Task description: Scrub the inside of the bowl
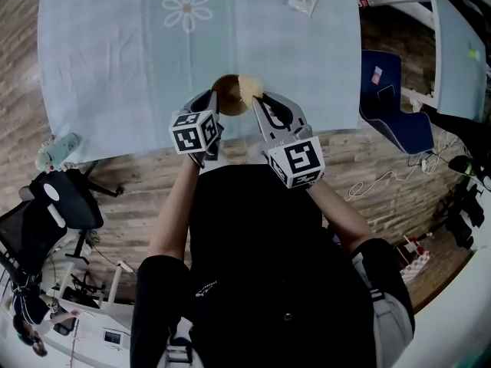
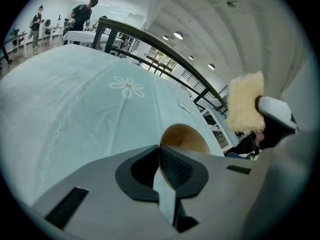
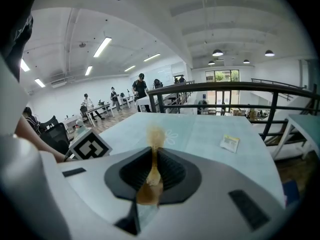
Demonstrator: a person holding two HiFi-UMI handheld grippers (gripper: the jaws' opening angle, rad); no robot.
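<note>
Left gripper (image 1: 215, 104), left of frame centre: jaws pinch shut on the near rim of the small brown bowl (image 1: 229, 96), which sits at the near edge of the pale blue tablecloth (image 1: 115, 52). The bowl looks light, rigid and smooth, so a rim hold may pivot under scrubbing. Yellow sponge (image 1: 251, 87), soft and compressible, lies just beside the bowl's right rim, squeezed flat in the closed right gripper (image 1: 263, 107).

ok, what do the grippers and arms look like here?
The left gripper and right gripper have light grey bodies, dark jaw frames and black ribbed pads. Each carries a white cube with black square markers. No cables visible. The person wears a black top; forearms are uncovered.
</note>
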